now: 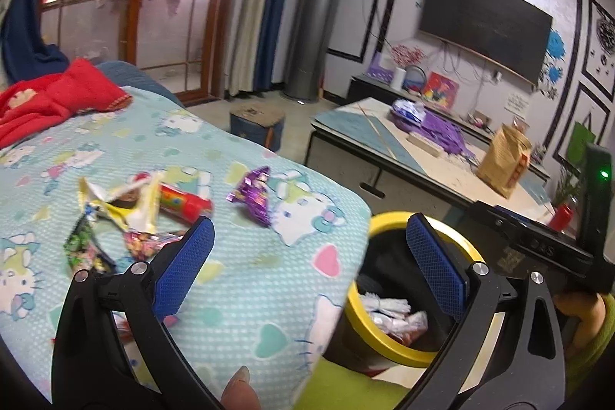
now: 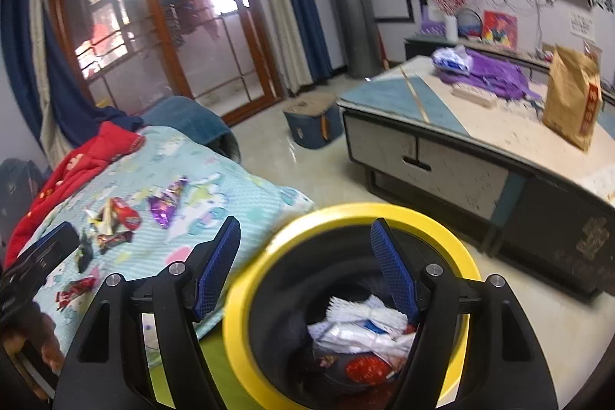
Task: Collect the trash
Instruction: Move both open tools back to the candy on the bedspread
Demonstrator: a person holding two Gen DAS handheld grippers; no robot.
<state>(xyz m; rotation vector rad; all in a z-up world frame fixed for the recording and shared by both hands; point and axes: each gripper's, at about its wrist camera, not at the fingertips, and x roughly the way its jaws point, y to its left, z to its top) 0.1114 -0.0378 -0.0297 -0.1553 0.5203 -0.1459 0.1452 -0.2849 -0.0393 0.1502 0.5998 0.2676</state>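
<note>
Right now both pairs of tongs stand wide apart with nothing between their blue pads. The left tongs (image 1: 309,244) hang over the bed's near edge, beside the yellow-rimmed bin (image 1: 384,341). The right tongs (image 2: 305,241) hover above that bin (image 2: 246,294), which already holds white crumpled paper (image 2: 361,317) and a red scrap (image 2: 365,369). Candy wrappers (image 1: 127,218) lie clustered toward the middle of the bed (image 1: 250,279), with a purple wrapper (image 1: 255,195) closer to the bed's edge by the bin.
</note>
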